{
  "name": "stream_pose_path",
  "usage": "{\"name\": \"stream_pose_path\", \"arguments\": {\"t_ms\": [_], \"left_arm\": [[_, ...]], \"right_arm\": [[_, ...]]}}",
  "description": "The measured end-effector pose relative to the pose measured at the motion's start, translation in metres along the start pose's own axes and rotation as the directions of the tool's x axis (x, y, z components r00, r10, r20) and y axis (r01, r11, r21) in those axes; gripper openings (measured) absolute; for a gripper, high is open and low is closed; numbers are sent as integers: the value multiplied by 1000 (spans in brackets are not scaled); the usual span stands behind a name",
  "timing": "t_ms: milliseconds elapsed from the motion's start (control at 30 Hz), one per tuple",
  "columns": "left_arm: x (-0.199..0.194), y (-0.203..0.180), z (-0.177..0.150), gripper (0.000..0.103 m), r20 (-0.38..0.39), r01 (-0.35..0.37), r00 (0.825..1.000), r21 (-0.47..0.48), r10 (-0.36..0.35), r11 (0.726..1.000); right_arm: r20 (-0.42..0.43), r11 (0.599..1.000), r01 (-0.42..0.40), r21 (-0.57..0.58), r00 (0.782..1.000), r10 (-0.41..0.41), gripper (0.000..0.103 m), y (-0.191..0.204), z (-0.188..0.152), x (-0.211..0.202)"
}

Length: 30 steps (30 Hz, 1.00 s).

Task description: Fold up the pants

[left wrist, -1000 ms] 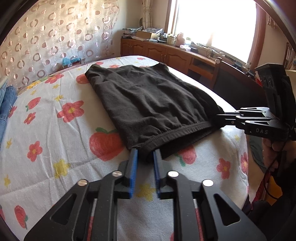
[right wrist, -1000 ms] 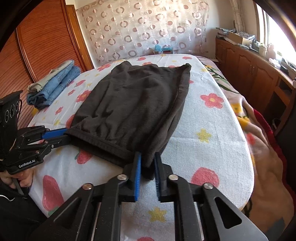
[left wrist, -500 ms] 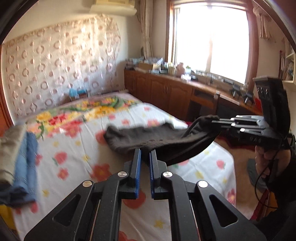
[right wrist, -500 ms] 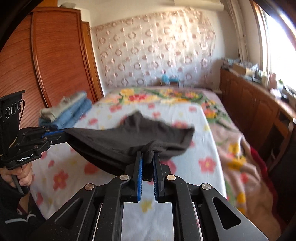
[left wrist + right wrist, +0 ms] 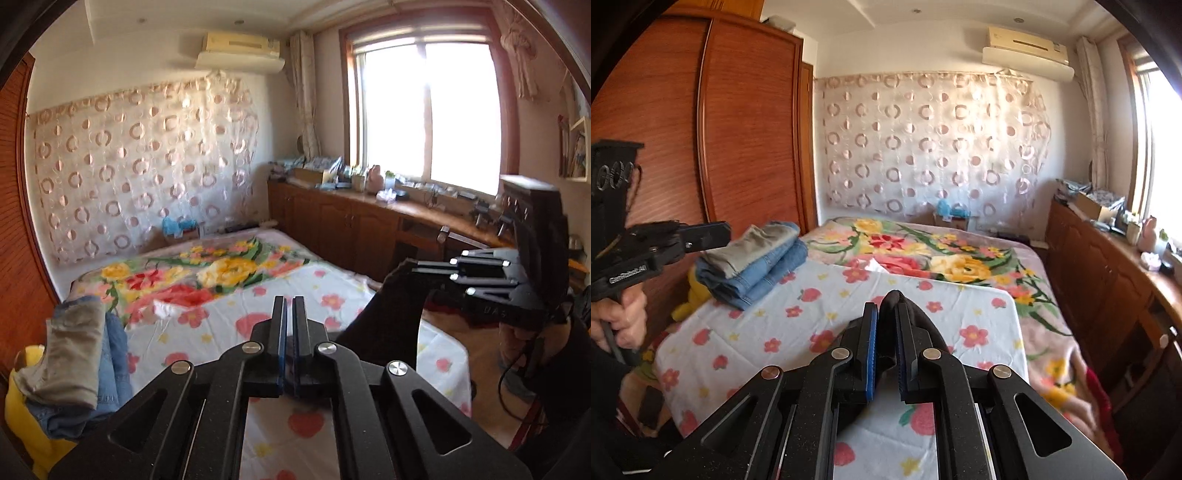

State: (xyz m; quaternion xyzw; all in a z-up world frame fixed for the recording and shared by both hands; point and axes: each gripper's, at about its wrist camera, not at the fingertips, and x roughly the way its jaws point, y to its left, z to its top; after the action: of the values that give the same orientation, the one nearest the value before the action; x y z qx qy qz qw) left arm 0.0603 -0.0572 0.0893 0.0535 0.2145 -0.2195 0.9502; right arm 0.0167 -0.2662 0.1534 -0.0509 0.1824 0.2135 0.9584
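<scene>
The right gripper (image 5: 884, 314) is clamping a bunched fold of the black pants (image 5: 916, 325), the cloth sitting pinched between its blue pads and draping off to the right over the flowered sheet (image 5: 783, 332). In the left wrist view the same gripper (image 5: 417, 267) is holding the pants (image 5: 391, 317) up in the air, and they are hanging as a dark sheet down toward the bed (image 5: 332, 291). The left gripper (image 5: 289, 314) is standing with its jaws together; whether any cloth is caught between them cannot be told, since only a dark sliver shows in the narrow gap. Folded jeans (image 5: 764, 266) are lying stacked at the left side of the bed, beside the wardrobe (image 5: 738, 129).
</scene>
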Motion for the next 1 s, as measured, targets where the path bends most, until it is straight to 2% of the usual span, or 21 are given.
{"name": "stream_pose_path", "arguments": {"t_ms": [133, 200, 333, 400, 433, 467, 700, 867, 1000], "left_arm": [[26, 5, -30, 3, -90, 9, 996, -19, -11, 1000], [37, 3, -40, 4, -126, 21, 992, -31, -25, 999], [61, -3, -56, 5, -190, 40, 981, -48, -48, 998], [68, -11, -61, 19, -215, 49, 975, -44, -58, 998], [76, -16, -64, 29, -226, 54, 972, -43, -62, 998], [78, -19, -66, 32, -232, 59, 970, -41, -67, 997], [111, -52, -76, 32, -287, 119, 949, -51, -129, 992], [121, -88, -78, 32, -288, 202, 936, -30, -202, 979], [130, -107, -86, 32, -311, 250, 918, -21, -244, 968]], "right_arm": [[-60, 1000, -15, 15, 998, 16, 9, -10, -19, 22], [-85, 999, -11, 32, 996, 14, 9, -21, -14, 33], [-141, 997, 44, 66, 989, -34, 9, -48, -21, 47], [-174, 994, 79, 81, 983, -64, 9, -60, -25, 55], [-196, 991, 94, 92, 978, -75, 9, -70, -30, 59], [-215, 989, 107, 100, 973, -84, 9, -74, -33, 63], [-326, 971, 138, 198, 943, -68, 9, -113, -61, 85], [-336, 968, 124, 220, 941, -44, 9, -118, -61, 84], [-325, 968, 120, 220, 945, -43, 9, -116, -58, 81]]}}
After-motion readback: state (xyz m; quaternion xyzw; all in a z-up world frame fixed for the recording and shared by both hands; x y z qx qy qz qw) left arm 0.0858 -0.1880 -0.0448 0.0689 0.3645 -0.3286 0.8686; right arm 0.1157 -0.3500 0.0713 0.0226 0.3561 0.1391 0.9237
